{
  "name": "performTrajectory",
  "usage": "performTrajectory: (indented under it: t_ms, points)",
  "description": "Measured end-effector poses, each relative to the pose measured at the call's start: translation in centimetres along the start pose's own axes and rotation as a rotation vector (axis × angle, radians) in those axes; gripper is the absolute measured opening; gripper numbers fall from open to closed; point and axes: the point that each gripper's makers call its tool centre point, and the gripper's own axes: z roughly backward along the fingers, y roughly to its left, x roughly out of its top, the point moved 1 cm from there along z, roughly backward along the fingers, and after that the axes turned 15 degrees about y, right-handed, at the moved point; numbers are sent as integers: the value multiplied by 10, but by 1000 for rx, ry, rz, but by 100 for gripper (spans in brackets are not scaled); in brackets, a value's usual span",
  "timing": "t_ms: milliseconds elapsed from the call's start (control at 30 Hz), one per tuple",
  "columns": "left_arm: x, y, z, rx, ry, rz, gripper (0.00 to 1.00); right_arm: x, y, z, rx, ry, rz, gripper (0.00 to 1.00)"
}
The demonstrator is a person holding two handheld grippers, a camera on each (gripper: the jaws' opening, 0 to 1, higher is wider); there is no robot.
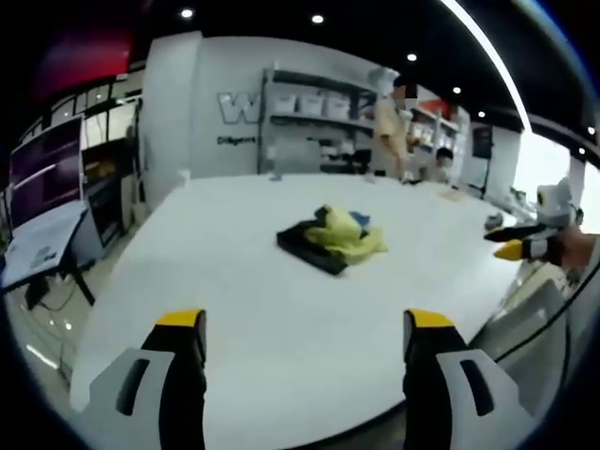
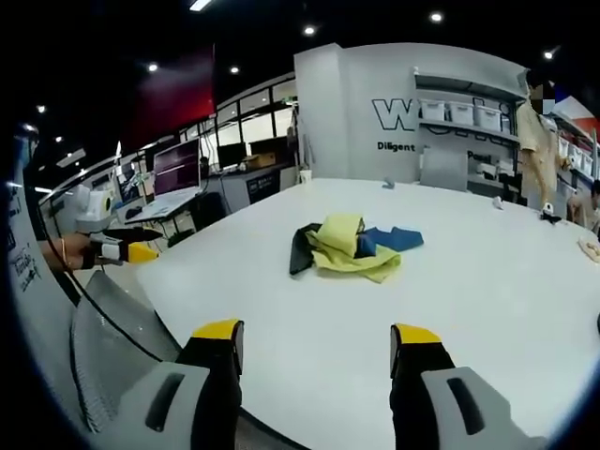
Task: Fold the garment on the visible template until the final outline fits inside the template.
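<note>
Left gripper (image 1: 307, 328), right gripper (image 2: 319, 339) agape

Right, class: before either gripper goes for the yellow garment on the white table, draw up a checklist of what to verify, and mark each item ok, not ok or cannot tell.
1. Left gripper open and empty: ok, jaws spread wide above the table edge.
2. Right gripper open and empty: ok, jaws apart, nothing between them.
3. Yellow garment in plain sight: ok, crumpled near the middle of the white table.
4. Garment lying on the dark template: ok, though it overhangs one edge.
5. Garment flat enough to fold: not ok, it is bunched up.
6. What the blue piece beside the garment is: cannot tell.
</note>
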Motion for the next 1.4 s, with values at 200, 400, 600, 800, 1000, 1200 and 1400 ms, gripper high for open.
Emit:
performTrajectory:
  t_ms: [200,400,600,800,1000,1200,1400]
  points:
    - [-4,2,2,15,15,-2,81,0,1,0,-2,5,7,60]
    - [-9,7,-1,12,22,5,80,-3,2,0,-9,13,-2,60]
    - [-11,12,-4,14,24,5,81,-3,2,0,-4,15,-6,60]
    - [-8,13,-6,12,22,12,80,1,-1,0,-5,17,-7,59]
    - [-4,14,-4,15,27,5,80,5,-2,1,-6,25,9,59]
    - [-9,18,-9,10,41,9,79,6,-6,-2,-4,39,16,59]
    - [-2,10,-11,-3,40,6,79,7,-3,-6,8,44,20,58]
